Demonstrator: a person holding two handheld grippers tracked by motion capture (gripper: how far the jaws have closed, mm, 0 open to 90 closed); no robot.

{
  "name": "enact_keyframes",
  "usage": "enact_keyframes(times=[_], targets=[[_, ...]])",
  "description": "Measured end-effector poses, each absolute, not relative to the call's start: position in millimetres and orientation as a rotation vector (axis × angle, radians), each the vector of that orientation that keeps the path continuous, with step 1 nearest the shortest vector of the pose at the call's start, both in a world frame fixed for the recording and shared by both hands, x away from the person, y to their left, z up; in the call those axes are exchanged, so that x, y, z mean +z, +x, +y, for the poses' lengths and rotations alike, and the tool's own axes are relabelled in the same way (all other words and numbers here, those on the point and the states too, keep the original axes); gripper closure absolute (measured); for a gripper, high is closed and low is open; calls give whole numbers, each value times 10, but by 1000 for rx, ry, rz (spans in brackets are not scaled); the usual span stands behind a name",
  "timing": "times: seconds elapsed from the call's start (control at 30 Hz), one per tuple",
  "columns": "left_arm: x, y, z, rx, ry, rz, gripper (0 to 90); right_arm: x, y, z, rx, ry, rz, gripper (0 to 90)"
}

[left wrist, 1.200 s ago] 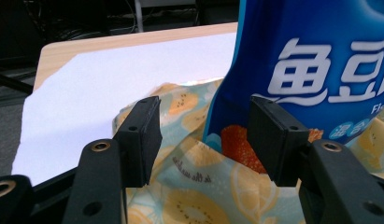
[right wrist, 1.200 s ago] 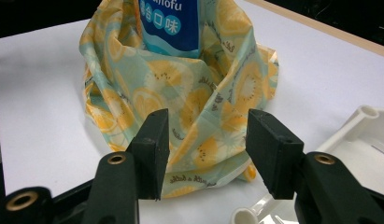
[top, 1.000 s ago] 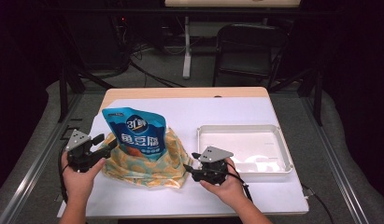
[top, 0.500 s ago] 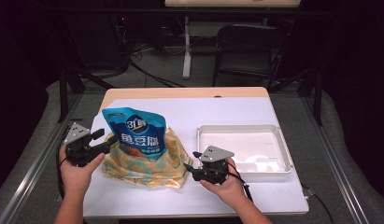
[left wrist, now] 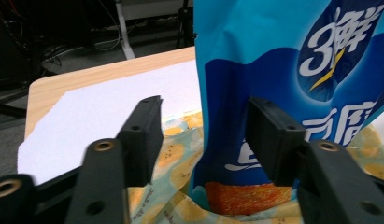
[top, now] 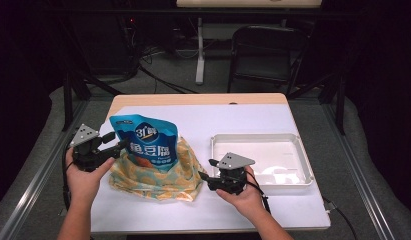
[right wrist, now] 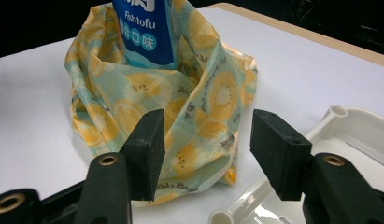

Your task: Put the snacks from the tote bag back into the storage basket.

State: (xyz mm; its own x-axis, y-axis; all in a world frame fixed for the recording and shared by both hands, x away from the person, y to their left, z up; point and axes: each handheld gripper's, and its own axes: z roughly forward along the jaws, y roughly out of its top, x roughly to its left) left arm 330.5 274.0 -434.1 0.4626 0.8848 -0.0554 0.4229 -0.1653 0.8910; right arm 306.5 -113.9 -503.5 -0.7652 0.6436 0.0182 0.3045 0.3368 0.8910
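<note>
A blue snack pouch [top: 145, 142] stands upright inside a crumpled yellow fruit-print cloth bag [top: 153, 177] on the white table cover. My left gripper [top: 118, 143] is at the pouch's left edge. In the left gripper view its jaws have just been closing and stand open [left wrist: 206, 133], with the pouch's [left wrist: 283, 60] edge between them and the left jaw clear of it. My right gripper [top: 204, 179] sits at the cloth bag's right corner. Its jaws have just been opening and are open [right wrist: 206, 140], the cloth bag [right wrist: 133, 102] lying just beyond them.
A white plastic tray [top: 260, 136] lies to the right of the cloth bag, close behind my right hand, and its rim [right wrist: 348, 116] appears in the right gripper view. The table's wooden far edge [top: 203, 99] borders a dark floor with a chair [top: 265, 55].
My left gripper has risen a little and shifted up along the pouch's left edge. The right hand and the cloth bag have stayed where they were.
</note>
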Motion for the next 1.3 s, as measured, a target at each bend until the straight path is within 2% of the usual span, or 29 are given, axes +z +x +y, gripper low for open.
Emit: enact_keyframes(times=[0.07, 0.23, 0.47, 0.73, 1.03, 1.3], targets=[[-4323, 3311, 2731, 601, 1774, 1110, 540, -5021, 3066, -1127, 1405, 844, 2266, 451], [-4294, 3300, 2712, 601, 1788, 1082, 600, -4946, 3096, -1094, 1433, 840, 2247, 454], [-4287, 3294, 2732, 590, 1793, 1075, 682, -4795, 3162, -1000, 1419, 754, 2296, 594], [-4301, 3272, 2759, 597, 1799, 1060, 677, -4679, 3302, -715, 1431, 780, 2267, 608], [-4329, 3273, 2788, 580, 1779, 1069, 670, -4605, 3418, -498, 1453, 815, 2242, 572], [-4376, 3280, 2799, 541, 1780, 1053, 672, -4569, 3449, -434, 1480, 791, 2238, 622]])
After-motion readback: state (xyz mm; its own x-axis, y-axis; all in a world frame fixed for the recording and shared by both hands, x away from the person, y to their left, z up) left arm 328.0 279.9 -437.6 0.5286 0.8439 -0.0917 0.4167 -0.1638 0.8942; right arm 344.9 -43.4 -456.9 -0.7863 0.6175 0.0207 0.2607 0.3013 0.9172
